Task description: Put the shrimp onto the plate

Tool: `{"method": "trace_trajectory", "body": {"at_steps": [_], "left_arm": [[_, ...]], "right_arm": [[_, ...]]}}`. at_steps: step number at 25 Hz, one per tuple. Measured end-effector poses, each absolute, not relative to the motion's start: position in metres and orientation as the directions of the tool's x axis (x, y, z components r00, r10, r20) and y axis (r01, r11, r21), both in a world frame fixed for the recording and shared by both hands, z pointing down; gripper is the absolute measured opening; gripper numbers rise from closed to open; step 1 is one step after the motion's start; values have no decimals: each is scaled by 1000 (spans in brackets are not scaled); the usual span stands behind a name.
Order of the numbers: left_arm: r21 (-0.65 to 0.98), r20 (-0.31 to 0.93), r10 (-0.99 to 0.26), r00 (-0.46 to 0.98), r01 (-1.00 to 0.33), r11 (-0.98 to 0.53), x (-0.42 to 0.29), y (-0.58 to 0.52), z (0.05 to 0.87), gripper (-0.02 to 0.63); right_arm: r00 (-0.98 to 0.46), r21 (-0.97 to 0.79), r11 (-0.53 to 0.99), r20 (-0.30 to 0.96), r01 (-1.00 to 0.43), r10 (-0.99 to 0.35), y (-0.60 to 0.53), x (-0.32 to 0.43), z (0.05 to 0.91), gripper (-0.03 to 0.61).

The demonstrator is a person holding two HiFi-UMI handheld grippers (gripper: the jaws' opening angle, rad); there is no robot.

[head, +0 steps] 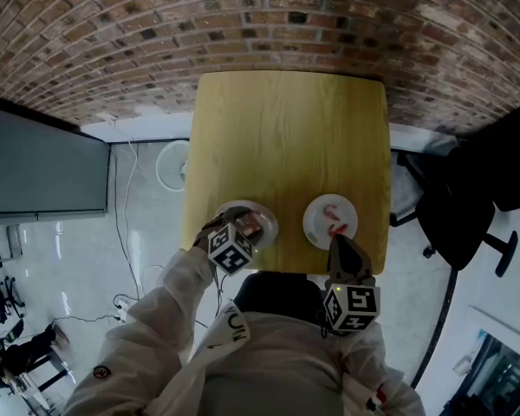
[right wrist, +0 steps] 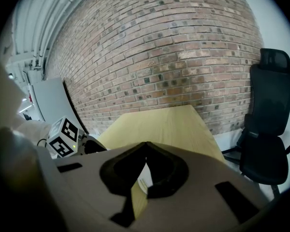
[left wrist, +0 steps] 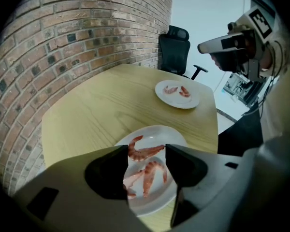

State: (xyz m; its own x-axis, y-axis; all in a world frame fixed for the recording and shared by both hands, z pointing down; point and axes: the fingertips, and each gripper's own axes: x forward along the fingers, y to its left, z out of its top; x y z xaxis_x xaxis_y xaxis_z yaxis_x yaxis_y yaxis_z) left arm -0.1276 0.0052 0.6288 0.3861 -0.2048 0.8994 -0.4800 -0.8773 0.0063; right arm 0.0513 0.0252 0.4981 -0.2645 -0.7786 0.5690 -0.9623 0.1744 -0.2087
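Our left claw [left wrist: 146,150] stands with its jaws apart, one on each side of a curled shrimp [left wrist: 141,153]. That shrimp lies on the near white plate [left wrist: 159,132] among a few more, and we see no squeeze on it. We judge it light, soft and slick, with a thin tail that could tear. We would take it across the thick middle of the body and close gently.

Our right claw [right wrist: 145,145] has its jaws together on nothing. It hangs at the near edge of the surface [head: 286,137], just beside the second plate [head: 311,219], which carries two shrimp and is, we think, the goal. The left sleeve [head: 169,297] reaches forward with the elbow bent, its claw tipped down over the near plate.
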Motion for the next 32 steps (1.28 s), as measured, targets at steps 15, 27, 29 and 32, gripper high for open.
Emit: {"method": "trace_trajectory", "body": {"at_steps": [15,27,29,32], "left_arm": [[-15,895,-213,392,-451,-893,-91,8,613,249],[-1,901,-167,401,-381,-924,-26,10,602,249],[-8,900,-166,403,-367,-930,-16,9,605,249],[-15,900,-165,404,-349,-937,-4,7,611,249]], "right_arm": [[-233,-226,127,542,-966,-807,37,89,493,23],[-184,-234,63,542,-970,-820,44,145,492,23],[-173,-233,51,543,-971,-821,45,157,493,23],[-158,-233,32,545,-972,-823,47,171,494,23]]}}
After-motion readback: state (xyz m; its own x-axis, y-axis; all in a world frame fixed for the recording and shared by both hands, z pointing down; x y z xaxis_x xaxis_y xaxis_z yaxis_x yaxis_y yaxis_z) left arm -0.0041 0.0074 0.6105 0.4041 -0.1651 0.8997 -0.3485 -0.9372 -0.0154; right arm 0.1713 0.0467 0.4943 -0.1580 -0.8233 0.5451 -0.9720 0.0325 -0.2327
